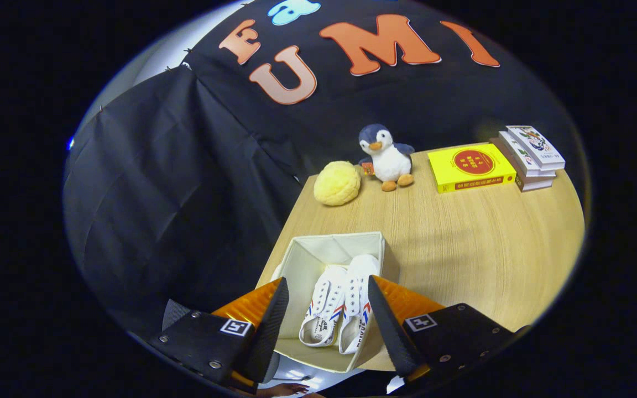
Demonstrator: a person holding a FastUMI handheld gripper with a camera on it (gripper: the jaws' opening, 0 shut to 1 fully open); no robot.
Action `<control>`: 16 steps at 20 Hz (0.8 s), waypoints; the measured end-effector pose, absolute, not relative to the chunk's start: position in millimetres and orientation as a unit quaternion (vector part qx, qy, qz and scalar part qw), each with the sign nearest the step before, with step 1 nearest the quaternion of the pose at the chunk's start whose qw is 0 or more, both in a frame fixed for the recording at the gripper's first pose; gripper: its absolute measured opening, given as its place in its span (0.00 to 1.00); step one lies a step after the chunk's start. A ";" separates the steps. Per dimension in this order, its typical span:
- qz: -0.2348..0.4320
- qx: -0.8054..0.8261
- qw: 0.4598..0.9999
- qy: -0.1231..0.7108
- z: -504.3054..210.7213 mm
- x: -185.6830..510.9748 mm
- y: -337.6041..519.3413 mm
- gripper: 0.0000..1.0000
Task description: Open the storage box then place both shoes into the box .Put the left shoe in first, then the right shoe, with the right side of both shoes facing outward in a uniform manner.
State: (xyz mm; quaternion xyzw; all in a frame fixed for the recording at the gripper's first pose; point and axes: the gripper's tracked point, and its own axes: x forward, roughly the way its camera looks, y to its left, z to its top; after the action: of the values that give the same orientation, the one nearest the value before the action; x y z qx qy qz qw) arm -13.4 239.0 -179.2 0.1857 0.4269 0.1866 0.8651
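An open cream fabric storage box stands on the wooden table, right below and between my fingers. Two white sneakers with red and blue side stripes lie side by side inside it, toes pointing away from me: one shoe on the left and the other shoe on the right, leaning on its side. My gripper hovers above the box, open, its fingers spread to either side of the shoes and touching neither.
At the table's far edge sit a yellow round plush, a penguin toy, a yellow book and a stack of books. The box stands near the table's left front corner. Black cloth hangs at the left.
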 end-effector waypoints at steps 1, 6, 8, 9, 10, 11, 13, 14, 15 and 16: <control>0.187 0.183 0.872 0.414 -170.4 -10.4 230.7 0.87; 0.152 0.170 0.907 0.354 -132.3 3.6 173.4 0.90; 0.137 0.155 0.921 0.329 -118.3 7.1 147.8 0.90; 0.129 0.145 0.929 0.316 -111.8 9.9 134.6 0.91; 0.121 0.136 0.936 0.303 -106.2 11.4 122.3 0.92; 0.112 0.127 0.942 0.291 -101.6 13.1 110.2 0.92; 0.096 0.115 0.951 0.269 -92.5 13.7 88.9 0.93; 0.090 0.111 0.955 0.259 -87.6 12.8 79.0 0.92; 0.083 0.106 0.959 0.249 -84.2 14.7 66.0 0.92; 0.074 0.102 0.964 0.234 -77.3 13.4 55.0 0.92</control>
State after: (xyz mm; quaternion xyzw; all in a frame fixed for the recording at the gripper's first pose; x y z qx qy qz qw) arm 13.4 55.0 -77.3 0.1018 0.2342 0.0736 0.9640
